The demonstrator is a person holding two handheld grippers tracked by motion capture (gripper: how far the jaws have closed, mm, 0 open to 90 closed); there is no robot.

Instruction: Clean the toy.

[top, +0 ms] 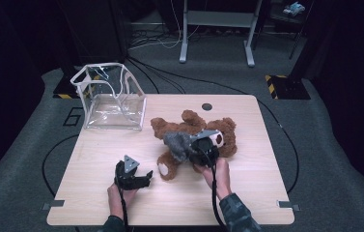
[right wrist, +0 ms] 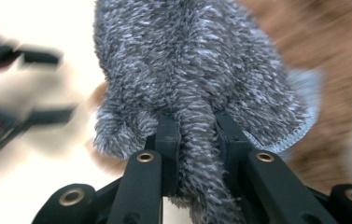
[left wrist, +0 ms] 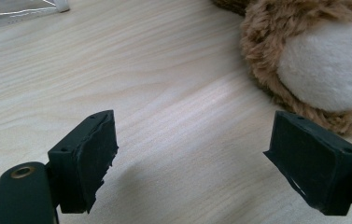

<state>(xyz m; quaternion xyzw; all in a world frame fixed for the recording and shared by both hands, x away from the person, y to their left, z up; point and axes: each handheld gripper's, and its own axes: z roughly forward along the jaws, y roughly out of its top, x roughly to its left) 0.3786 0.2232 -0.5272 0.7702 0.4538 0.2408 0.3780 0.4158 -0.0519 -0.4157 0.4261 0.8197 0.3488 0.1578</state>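
Note:
A brown teddy bear (top: 196, 130) lies on its back in the middle of the wooden table (top: 247, 193). My right gripper (top: 196, 145) is shut on a fluffy grey cloth (top: 178, 145) and holds it over the bear's belly. In the right gripper view the jaws pinch a fold of the grey cloth (right wrist: 197, 84), with brown fur behind it. My left gripper (top: 143, 180) rests open on the table, left of the bear's foot. In the left gripper view nothing lies between the wide-apart jaws, and the bear's white-soled foot (left wrist: 323, 65) sits at upper right.
A clear plastic bag (top: 109, 99) with white trim stands open at the table's back left corner. A dark round hole (top: 207, 106) marks the table's far edge. Cables and a desk frame (top: 218, 29) lie on the floor beyond.

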